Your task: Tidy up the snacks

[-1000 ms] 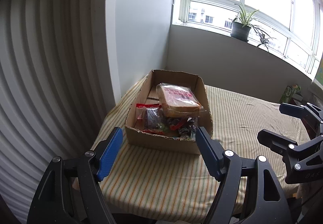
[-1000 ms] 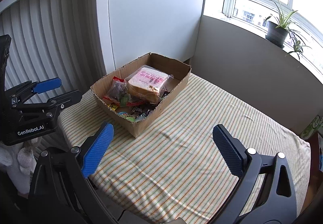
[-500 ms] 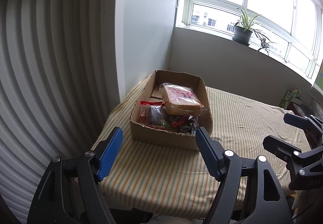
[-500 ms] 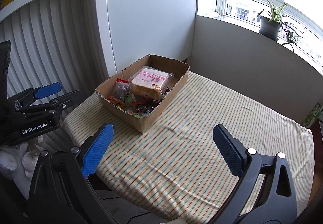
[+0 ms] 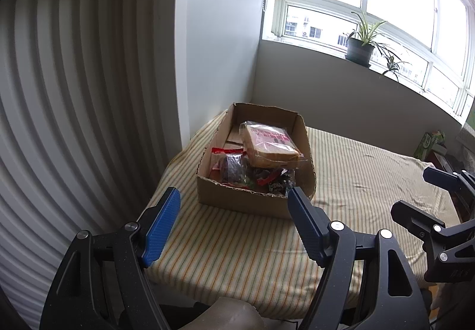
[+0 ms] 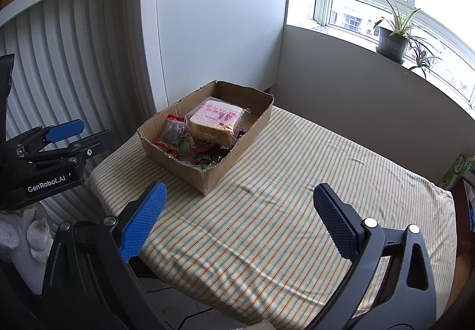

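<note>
Left wrist view: left gripper (image 5: 234, 205) jaws spread wide, nothing between them, hovering over the near edge of the striped tablecloth (image 5: 371, 181). Cardboard box (image 5: 258, 205) sits on the cloth just beyond the fingertips, at the corner by the white cabinet (image 5: 219, 47). Inside the box: bagged bread (image 5: 268, 145) on top, dark snack packet (image 5: 233, 166) beside it, small wrappers (image 5: 276, 181) toward the near wall. Right gripper (image 5: 415, 193) well right of the box.

Right wrist view: right gripper (image 6: 237, 199) jaws spread, empty, above bare cloth, box (image 6: 225, 160) ahead-left. Bread (image 6: 216, 122) still topmost. Left gripper (image 6: 86, 131) left of the box, apart from it. Potted plant (image 6: 392, 39) on the sill, far right of the box.
</note>
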### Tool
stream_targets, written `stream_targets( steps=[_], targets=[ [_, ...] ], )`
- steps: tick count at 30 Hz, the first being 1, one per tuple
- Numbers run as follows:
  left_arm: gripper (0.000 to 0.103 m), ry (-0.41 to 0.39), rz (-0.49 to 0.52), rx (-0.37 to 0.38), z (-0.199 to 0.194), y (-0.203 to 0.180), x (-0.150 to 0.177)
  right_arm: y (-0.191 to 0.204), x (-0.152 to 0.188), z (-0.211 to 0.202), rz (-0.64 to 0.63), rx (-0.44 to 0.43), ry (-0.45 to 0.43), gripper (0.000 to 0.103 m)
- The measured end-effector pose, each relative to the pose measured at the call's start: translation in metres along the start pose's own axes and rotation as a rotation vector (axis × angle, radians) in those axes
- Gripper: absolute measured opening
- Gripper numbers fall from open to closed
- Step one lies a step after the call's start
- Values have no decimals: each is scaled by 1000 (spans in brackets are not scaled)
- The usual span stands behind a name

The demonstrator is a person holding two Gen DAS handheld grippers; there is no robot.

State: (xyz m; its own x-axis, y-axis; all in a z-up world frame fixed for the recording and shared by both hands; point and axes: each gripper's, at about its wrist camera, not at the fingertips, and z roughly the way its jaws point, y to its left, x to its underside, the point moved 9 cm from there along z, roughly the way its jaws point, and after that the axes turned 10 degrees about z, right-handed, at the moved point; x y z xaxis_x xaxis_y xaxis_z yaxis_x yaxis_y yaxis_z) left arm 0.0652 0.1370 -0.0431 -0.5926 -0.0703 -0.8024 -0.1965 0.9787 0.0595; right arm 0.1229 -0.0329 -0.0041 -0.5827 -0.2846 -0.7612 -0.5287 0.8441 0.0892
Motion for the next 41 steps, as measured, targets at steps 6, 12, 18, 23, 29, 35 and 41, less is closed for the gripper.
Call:
stream_targets(
  steps=[6,12,18,23,29,35,41],
  targets=[
    [75,1,-3,-7,1,2,0,0,2,2,2,0,6,101],
    [75,2,4,-8,1,1,-1,1,4,3,3,-4,8,101],
    [75,3,9,-8,0,0,-1,1,5,4,4,-5,12,101],
    [75,4,15,-10,-1,-3,0,-1,6,3,6,-2,14,101],
    [75,6,18,-11,0,-4,0,-4,8,3,14,2,16,101],
    [75,2,26,-17,-1,-6,0,-6,10,3,22,6,19,101],
    [75,-20,42,-12,1,-9,-4,-8,13,4,34,12,23,101]
  ],
)
